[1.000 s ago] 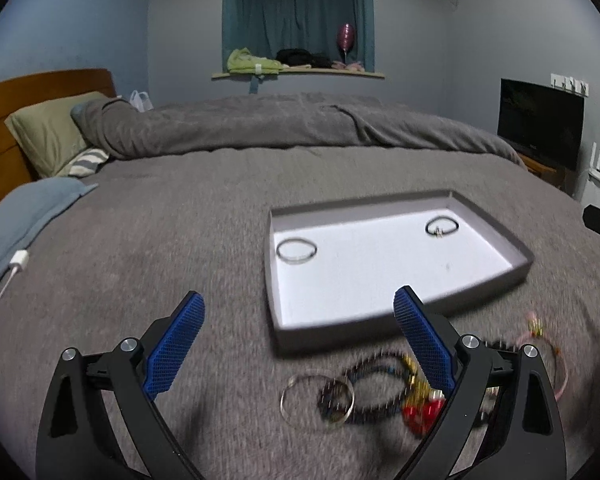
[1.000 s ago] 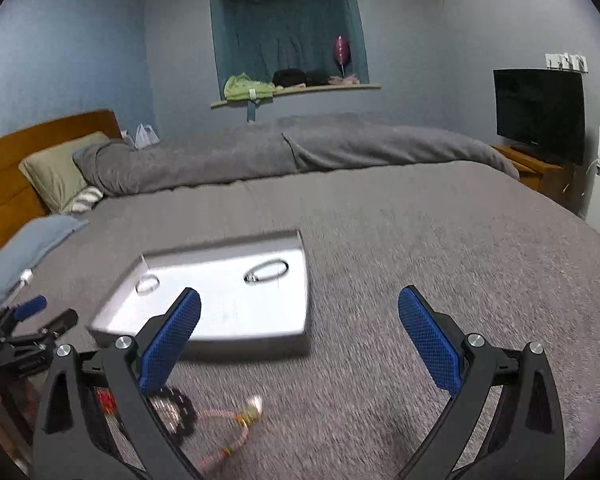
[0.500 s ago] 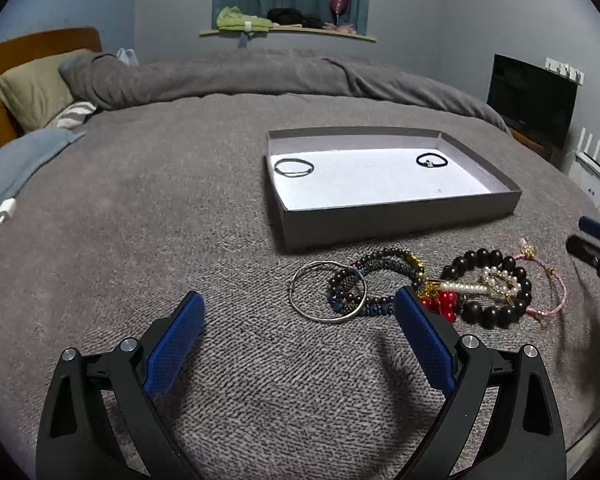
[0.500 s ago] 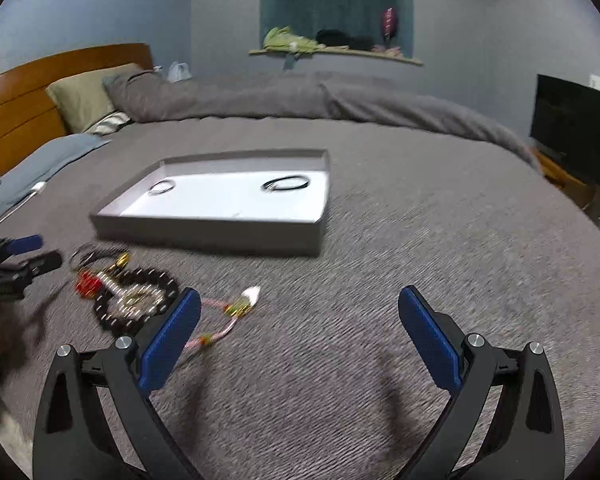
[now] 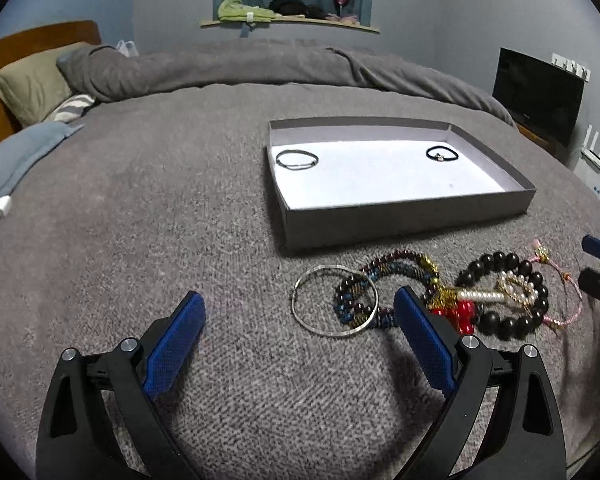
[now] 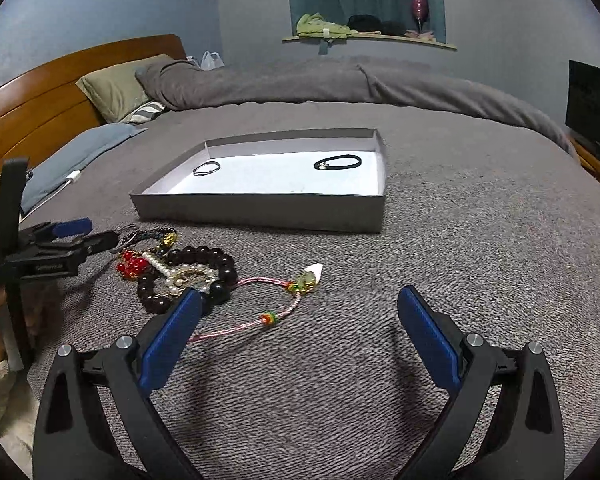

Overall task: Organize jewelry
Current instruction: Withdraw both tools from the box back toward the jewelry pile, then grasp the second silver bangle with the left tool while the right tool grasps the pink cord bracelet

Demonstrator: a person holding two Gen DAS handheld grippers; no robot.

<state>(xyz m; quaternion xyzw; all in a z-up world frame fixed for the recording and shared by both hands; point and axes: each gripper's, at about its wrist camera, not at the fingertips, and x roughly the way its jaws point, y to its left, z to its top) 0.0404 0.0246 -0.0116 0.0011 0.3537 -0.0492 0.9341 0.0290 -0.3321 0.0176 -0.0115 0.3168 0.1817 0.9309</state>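
Both claws hang released, nothing held. The left claw (image 5: 298, 320) has dropped low over the bed (image 5: 140, 208) in the last second, and the pile that sat blurred at the frame's bottom now lies sharp just ahead. That looks like a pick lining up. The silver bangle (image 5: 335, 301) rests between its fingertips, just beyond. The right claw (image 6: 300, 316) hovers near the pink cord bracelet (image 6: 256, 304). The tray (image 5: 404, 222) behind holds two bands.

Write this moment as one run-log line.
left tool: open, empty | right tool: open, empty | shallow grey cardboard tray: two bracelets inside | tangled bead bracelets: on bed, outside tray
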